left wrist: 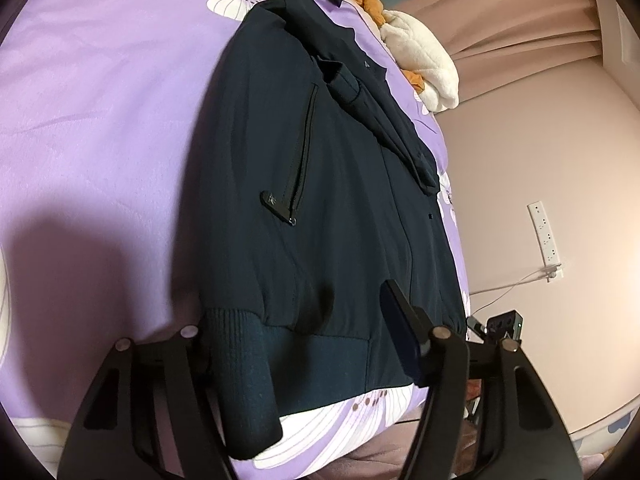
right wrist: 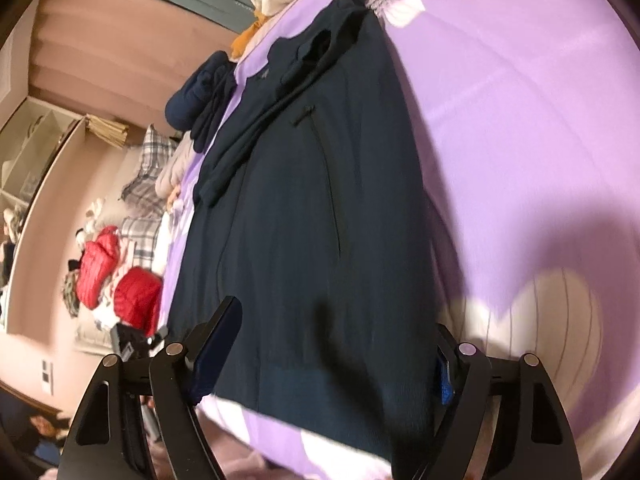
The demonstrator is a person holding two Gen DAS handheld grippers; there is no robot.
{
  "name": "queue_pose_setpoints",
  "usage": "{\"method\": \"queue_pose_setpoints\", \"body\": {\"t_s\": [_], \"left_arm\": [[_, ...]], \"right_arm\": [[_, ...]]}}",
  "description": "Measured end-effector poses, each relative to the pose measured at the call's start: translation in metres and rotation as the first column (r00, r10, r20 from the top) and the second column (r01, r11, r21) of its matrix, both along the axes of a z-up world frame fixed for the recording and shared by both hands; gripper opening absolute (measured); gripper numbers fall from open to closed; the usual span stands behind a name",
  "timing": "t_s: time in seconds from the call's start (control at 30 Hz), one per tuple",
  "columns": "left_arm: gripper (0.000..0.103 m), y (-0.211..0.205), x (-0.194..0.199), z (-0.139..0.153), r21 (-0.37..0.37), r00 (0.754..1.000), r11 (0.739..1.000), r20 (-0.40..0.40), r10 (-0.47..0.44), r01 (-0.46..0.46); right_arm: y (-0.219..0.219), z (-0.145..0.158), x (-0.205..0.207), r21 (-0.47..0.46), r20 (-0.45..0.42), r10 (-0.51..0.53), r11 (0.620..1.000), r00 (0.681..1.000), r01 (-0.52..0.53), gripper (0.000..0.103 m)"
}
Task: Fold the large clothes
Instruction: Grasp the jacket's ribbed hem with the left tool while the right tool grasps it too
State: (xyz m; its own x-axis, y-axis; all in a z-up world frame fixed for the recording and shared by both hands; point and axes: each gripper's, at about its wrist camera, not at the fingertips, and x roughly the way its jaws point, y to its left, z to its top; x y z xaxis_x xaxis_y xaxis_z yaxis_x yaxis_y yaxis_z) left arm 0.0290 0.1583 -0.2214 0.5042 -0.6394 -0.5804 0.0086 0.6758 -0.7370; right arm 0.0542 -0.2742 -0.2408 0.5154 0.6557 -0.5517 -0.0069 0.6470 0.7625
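Dark navy zip-up jacket with ribbed hem (left wrist: 320, 184) lying flat along a purple bedsheet with big white flower prints (left wrist: 104, 92), hem end nearest both cameras, collar end far away. One sleeve folded diagonally across the chest.

Left wrist view: left gripper (left wrist: 296, 324) spread wide, one finger (left wrist: 400, 320) resting over the jacket near the hem, the other mostly hidden behind the ribbed cuff (left wrist: 240, 372) draped in front of it. Nothing pinched. Only this view shows the zip pocket with its pull tab (left wrist: 276, 202), plus a white power strip (left wrist: 545, 232) on the pale pink wall with a cable running off it, and a small black device just past the bed edge, too small to tell what.

Right wrist view: right gripper (right wrist: 340, 344) also spread wide, fingers straddling the hem, left finger (right wrist: 220, 340) over the jacket edge, right one at the other side with a blue pad showing. Not gripping cloth. Bit blurry here. Only this side shows the clutter beyond the bed: red puffy jackets (right wrist: 116, 280), plaid grey fabric (right wrist: 148, 168), a rolled dark blue garment (right wrist: 196, 96) at the bed edge, shelving far left.

Both views catch a cream and orange plush toy (left wrist: 420, 56) near the head of the bed and pinkish curtains behind.
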Motion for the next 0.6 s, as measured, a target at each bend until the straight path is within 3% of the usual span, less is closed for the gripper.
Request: {"method": "queue_pose_setpoints", "body": {"t_s": [0.17,0.37,0.53,0.6], "left_arm": [[0.064,-0.005,0.008,-0.001,-0.015,1.0,1.0,-0.006,-0.009,0.008],[0.056,-0.013,0.013,-0.003,-0.001,1.0,1.0,-0.015,-0.013,0.013],[0.031,-0.005,0.011,-0.009,-0.004,0.999,1.0,-0.038,0.016,-0.016],[0.024,-0.001,0.01,-0.011,-0.017,0.998,0.999,-0.051,0.031,-0.032]], "right_arm": [[0.014,0.002,0.007,-0.033,0.021,-0.007,0.999,1.0,0.007,0.082],[0.029,0.003,0.027,-0.041,0.035,0.003,0.999,0.999,-0.001,0.082],[0.028,0.004,0.029,-0.034,0.053,-0.005,0.999,0.999,0.007,0.081],[0.025,0.002,0.026,-0.036,0.052,-0.017,0.999,0.999,0.018,0.072]]}}
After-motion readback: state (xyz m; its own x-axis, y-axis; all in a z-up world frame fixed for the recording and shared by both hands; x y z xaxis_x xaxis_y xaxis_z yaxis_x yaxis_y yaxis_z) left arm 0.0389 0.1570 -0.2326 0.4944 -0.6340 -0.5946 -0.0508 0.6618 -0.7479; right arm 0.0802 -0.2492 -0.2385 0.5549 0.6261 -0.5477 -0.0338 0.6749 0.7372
